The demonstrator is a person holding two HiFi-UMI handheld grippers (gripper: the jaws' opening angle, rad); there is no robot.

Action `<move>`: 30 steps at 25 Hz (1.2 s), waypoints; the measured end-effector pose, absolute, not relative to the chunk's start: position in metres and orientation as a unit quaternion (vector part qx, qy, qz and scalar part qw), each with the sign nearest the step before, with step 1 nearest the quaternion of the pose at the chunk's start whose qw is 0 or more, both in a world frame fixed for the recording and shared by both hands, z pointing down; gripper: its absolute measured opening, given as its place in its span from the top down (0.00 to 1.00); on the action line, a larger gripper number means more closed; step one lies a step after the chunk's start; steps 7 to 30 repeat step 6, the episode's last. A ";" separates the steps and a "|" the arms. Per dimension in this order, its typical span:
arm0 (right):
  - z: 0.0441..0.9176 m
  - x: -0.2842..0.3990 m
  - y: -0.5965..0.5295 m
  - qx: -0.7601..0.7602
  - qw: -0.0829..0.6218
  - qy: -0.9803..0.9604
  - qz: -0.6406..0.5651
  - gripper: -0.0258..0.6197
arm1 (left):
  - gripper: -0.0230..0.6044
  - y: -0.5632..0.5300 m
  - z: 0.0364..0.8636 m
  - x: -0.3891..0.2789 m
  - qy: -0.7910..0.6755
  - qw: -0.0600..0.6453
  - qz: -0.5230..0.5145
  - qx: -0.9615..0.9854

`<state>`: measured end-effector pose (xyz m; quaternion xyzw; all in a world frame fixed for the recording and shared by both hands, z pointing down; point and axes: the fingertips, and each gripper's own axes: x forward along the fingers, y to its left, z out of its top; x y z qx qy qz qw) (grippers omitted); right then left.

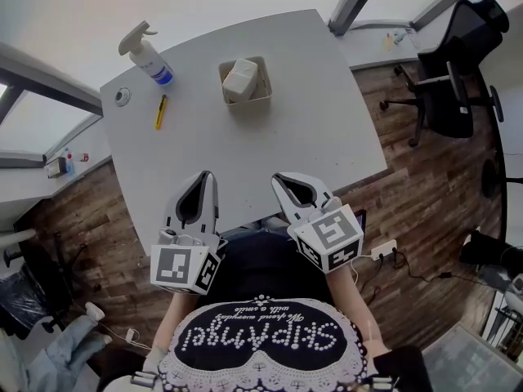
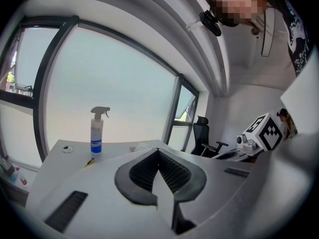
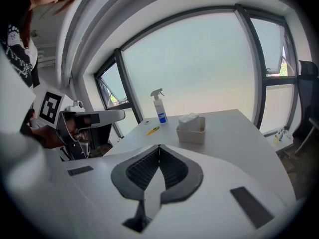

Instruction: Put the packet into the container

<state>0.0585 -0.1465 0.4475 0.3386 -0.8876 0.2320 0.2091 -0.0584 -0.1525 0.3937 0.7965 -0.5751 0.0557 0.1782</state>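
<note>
Our left gripper (image 1: pixel 209 175) has its jaws pressed together on nothing, and our right gripper (image 1: pixel 279 179) is closed and empty too. We hold both at the near edge of the grey table (image 1: pixel 310 129). We see the packet (image 1: pixel 241 79), a pale, blocky, slightly crumpled pouch, standing inside the cream square container (image 1: pixel 248 104). Its top pokes above the rim, well apart from both grippers.

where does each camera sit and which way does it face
Head view: on the person's head, looking steeply down at table, left tool, right tool, shirt.
Left gripper view: on left tool, facing spray bottle and window; own shut jaws show.
Right gripper view: on right tool, facing container; own shut jaws show.
Shared: all show the spray bottle.
</note>
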 end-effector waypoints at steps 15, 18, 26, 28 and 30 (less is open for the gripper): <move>0.448 0.060 -0.145 0.337 0.211 -0.888 0.231 0.94 | 0.95 -0.151 0.393 -0.056 -0.573 0.178 0.053 0.798; 0.448 0.060 -0.145 0.337 0.211 -0.888 0.231 0.94 | 0.95 -0.151 0.393 -0.056 -0.573 0.178 0.053 0.798; 0.448 0.060 -0.145 0.337 0.211 -0.888 0.231 0.94 | 0.95 -0.151 0.393 -0.056 -0.573 0.178 0.053 0.798; 0.448 0.060 -0.145 0.337 0.211 -0.888 0.231 0.94 | 0.95 -0.151 0.393 -0.056 -0.573 0.178 0.053 0.798; 0.448 0.060 -0.145 0.337 0.211 -0.888 0.231 0.94 | 0.95 -0.151 0.393 -0.056 -0.573 0.178 0.053 0.798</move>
